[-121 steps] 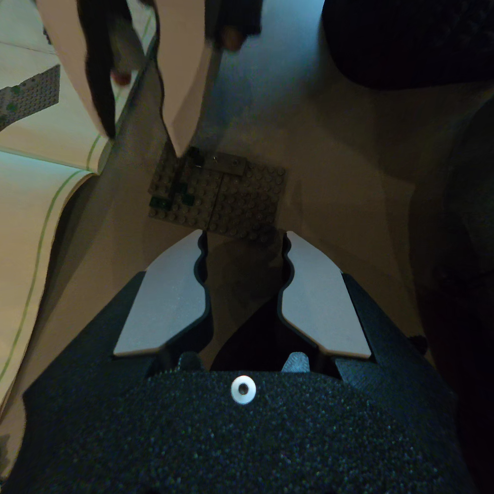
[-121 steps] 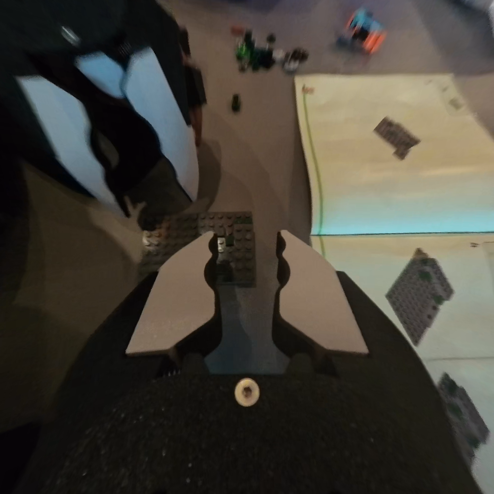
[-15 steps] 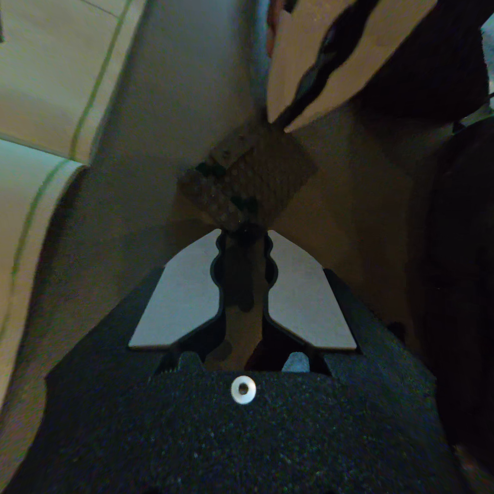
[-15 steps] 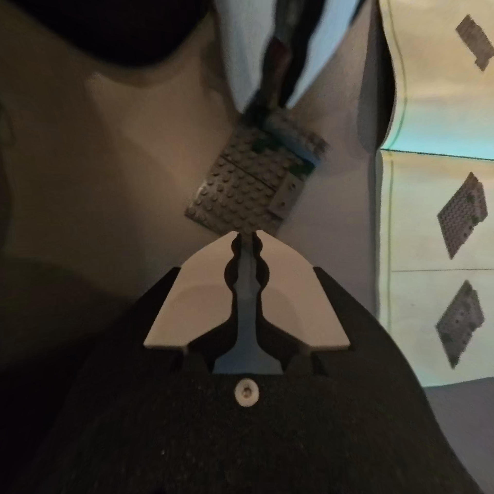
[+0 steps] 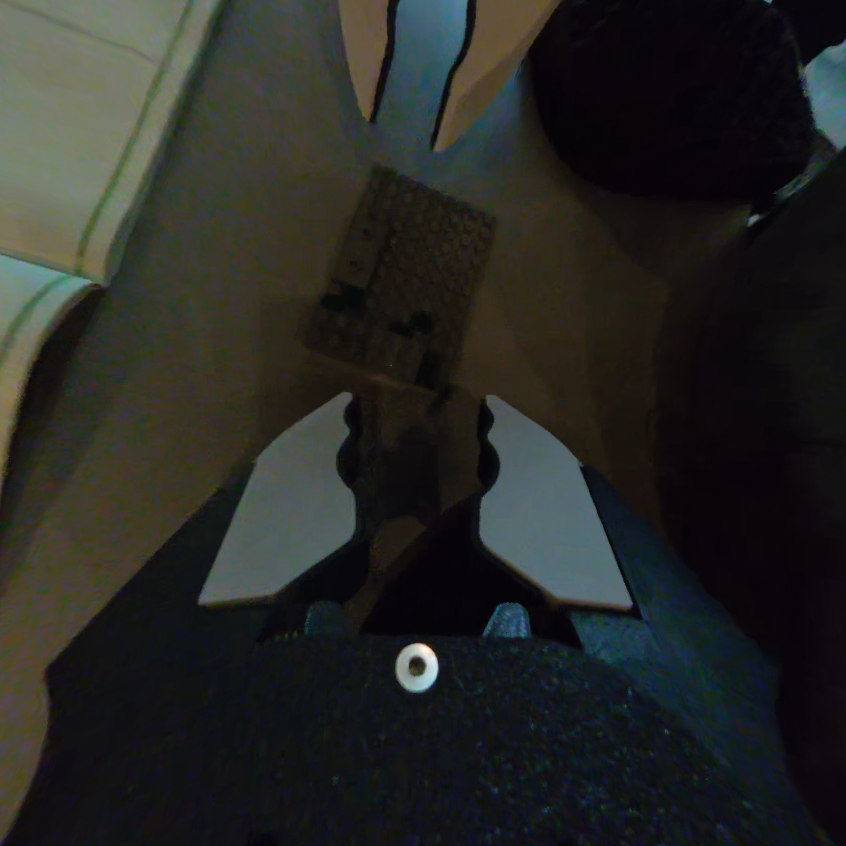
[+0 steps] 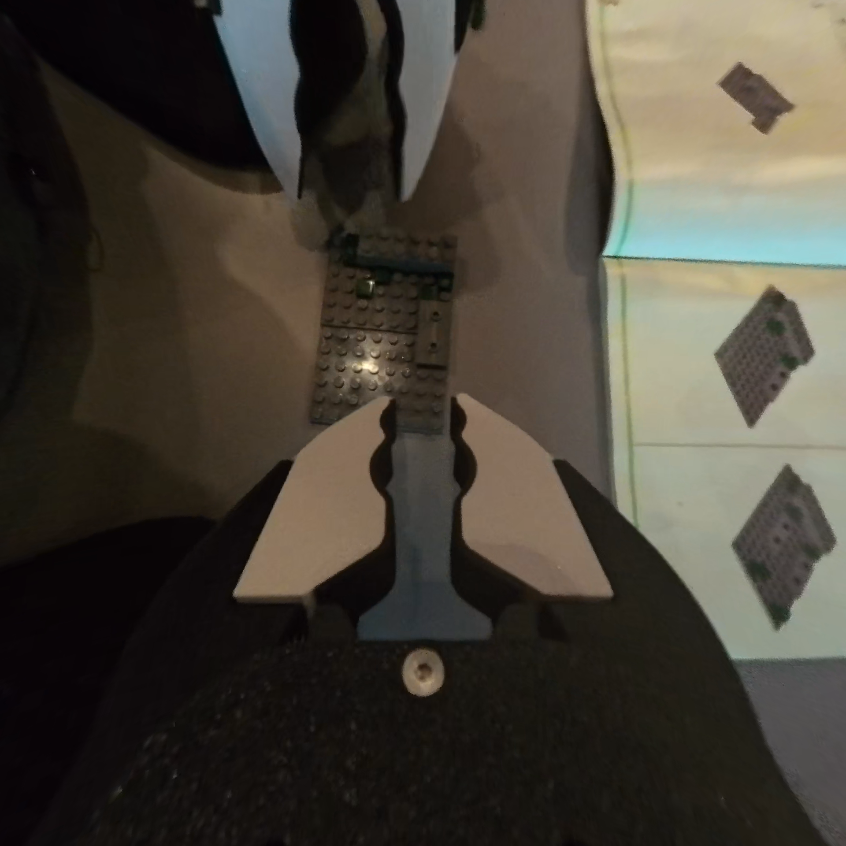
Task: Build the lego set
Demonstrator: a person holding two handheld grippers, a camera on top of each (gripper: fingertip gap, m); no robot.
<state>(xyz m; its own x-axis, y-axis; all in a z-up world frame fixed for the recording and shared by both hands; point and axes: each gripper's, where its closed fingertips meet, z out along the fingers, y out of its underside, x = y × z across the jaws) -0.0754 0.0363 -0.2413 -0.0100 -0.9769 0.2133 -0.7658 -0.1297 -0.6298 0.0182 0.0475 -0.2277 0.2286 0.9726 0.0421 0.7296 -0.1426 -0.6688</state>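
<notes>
On the tabletop [image 5: 572, 348], dim light. Left to right in the left wrist view: open instruction booklet [image 5: 68, 137] at far left, pages pale with a green border line. Centre: grey studded LEGO baseplate [image 5: 407, 284] lying flat, a few dark green pieces on its near half. Left gripper [image 5: 416, 403] sits just short of the plate's near edge, jaws parted, nothing between them. Right gripper [image 5: 403, 132] shows at top centre, beyond the plate's far edge. Dark rounded mass at upper right, not identifiable.

Right wrist view, left to right: deep shadow at left; baseplate [image 6: 366, 348] at centre, a smooth grey tile [image 6: 434, 334] along its right side. Right gripper [image 6: 421, 403] over the plate's near edge, jaws apart with a narrow gap, holding nothing. Left gripper [image 6: 350, 201] opposite, also spread. Booklet [image 6: 732, 229] at right, with pictured build steps.
</notes>
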